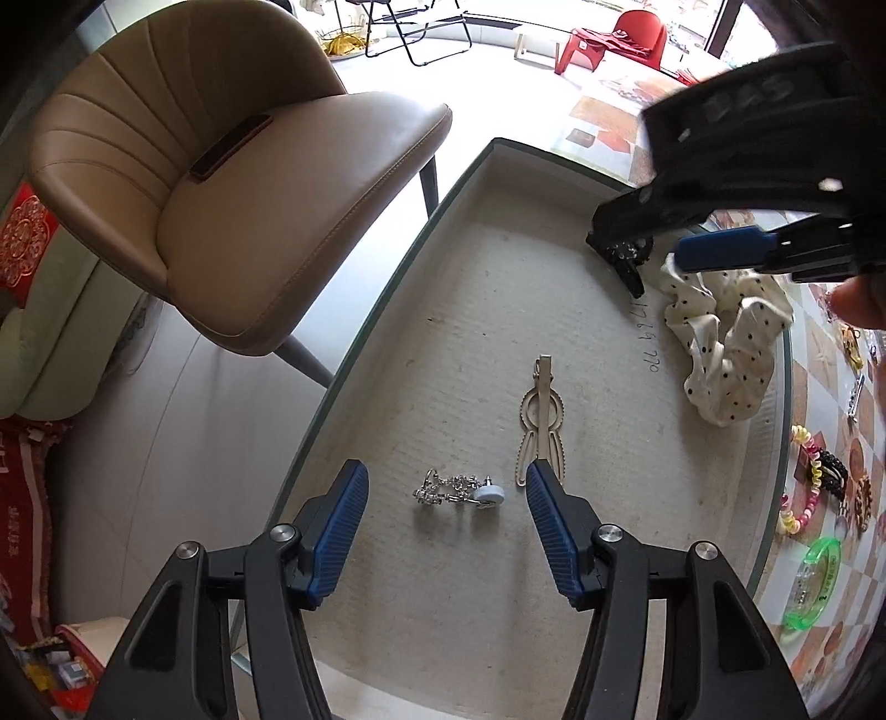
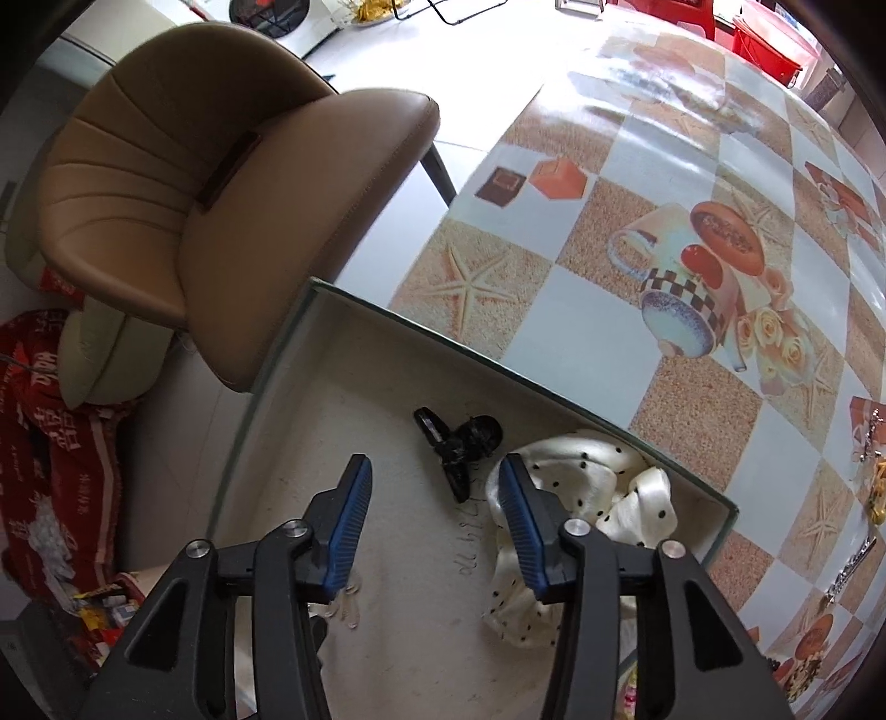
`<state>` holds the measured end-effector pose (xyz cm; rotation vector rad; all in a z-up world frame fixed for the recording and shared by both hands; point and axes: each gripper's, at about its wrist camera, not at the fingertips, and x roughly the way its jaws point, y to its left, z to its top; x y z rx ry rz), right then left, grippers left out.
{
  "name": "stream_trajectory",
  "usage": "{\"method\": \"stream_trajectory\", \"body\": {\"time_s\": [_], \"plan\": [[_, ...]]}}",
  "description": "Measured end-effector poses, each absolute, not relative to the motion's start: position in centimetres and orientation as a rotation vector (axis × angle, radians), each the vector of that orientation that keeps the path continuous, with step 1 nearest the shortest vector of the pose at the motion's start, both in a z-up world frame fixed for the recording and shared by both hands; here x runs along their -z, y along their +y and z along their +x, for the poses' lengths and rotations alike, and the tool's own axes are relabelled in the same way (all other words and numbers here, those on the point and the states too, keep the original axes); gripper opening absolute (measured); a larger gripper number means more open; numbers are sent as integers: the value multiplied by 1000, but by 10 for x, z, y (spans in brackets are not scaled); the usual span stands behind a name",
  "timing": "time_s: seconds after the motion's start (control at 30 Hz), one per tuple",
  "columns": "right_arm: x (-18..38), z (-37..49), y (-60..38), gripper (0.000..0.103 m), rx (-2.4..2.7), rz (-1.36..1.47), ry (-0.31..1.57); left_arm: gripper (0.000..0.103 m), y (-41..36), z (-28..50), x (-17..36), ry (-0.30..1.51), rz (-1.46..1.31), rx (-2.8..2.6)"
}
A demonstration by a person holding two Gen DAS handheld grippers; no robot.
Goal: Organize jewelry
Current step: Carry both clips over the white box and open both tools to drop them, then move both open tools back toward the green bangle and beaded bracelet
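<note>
Tray [image 1: 554, 183], shallow, beige-lined, pale green rim, set on bench [image 2: 692, 166] covered in a checked print of starfish and cups; handwritten digits on the lining near the far right side.

Contents, 4 pieces: silver chain earring with a white round stud [image 1: 459, 490], lying on the lining between the left gripper's fingers but touching neither; cream hair clip [image 1: 541, 421], long and flat, just beside the earring, its near end by the right-hand finger; black claw clip [image 2: 459, 443], near the far wall; cream scrunchie with black dots [image 2: 581, 498], crumpled against the right wall, just beside the claw clip.

Left gripper [image 1: 446, 498]: fingers spread wide, blue pads [image 1: 340, 515] facing each other, holding nothing, low over the near part of the tray.

Right gripper [image 2: 432, 498]: fingers parted wide, empty, over the far part of the tray; one pad overlaps the scrunchie's edge in the right wrist view, contact cannot be told; the claw clip lies just beyond the tips.

Outside the tray, on the bench to the right: beaded bracelets [image 1: 814, 459], a green translucent bangle [image 1: 814, 587], other small pieces too blurred to name.

Surroundings: tan upholstered chair [image 1: 221, 183] beside the bench; red stool [image 1: 614, 41] in the background.
</note>
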<state>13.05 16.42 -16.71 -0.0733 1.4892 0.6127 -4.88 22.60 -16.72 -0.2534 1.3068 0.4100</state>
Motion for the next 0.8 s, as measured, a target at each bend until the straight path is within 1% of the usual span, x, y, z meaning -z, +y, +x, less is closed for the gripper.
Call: {"method": "stream_trajectory", "body": {"time_s": [0.07, 0.1, 0.13, 0.17, 0.3, 0.7, 0.73, 0.8], "plan": [[156, 129, 159, 59, -620, -51, 1476, 63, 225, -48, 164, 1308, -255, -411], [152, 129, 157, 61, -622, -41, 1470, 66, 224, -48, 161, 1309, -252, -411], [147, 128, 153, 64, -625, -27, 1464, 86, 224, -49, 162, 1309, -249, -411], [141, 125, 150, 66, -625, -15, 1459, 102, 224, -50, 160, 1305, -241, -420], [124, 120, 127, 79, -610, 35, 1446, 103, 222, -52, 150, 1283, -216, -427], [109, 97, 14, 81, -429, 204, 1465, 103, 189, -35, 117, 1279, -105, -319], [107, 94, 1, 85, -411, 221, 1462, 103, 185, -32, 116, 1277, -92, -307], [105, 90, -19, 97, -375, 246, 1445, 103, 172, -25, 110, 1271, -67, -281]]}}
